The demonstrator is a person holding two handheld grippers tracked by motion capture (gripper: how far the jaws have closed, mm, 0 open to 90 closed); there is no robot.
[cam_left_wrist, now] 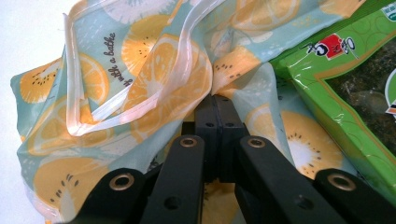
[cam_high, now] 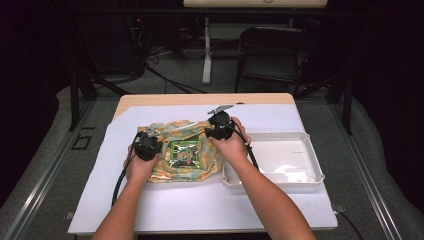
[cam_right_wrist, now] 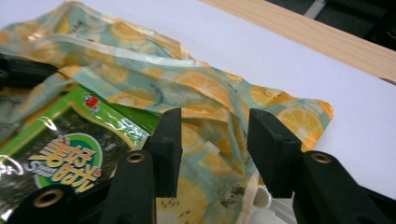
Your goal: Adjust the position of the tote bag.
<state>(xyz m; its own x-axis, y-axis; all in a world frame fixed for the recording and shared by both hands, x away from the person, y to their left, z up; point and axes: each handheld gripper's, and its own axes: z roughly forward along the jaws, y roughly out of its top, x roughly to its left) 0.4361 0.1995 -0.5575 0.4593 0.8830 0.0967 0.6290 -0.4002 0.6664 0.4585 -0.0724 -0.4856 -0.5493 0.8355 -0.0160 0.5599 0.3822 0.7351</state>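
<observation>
A plastic bag printed with orange slices lies on the white sheet, and a green seaweed snack packet rests on it. My left gripper is at the bag's left side. In the left gripper view its jaws are pressed together on a fold of the bag, with the packet to the right. My right gripper hovers over the bag's far right corner. In the right gripper view it stands open above the bag, with nothing pinched. The packet lies to its left.
A white plastic tray sits just right of the bag, and its rim is under my right gripper. The white sheet covers most of the wooden table. A dark chair and cables stand beyond the far edge.
</observation>
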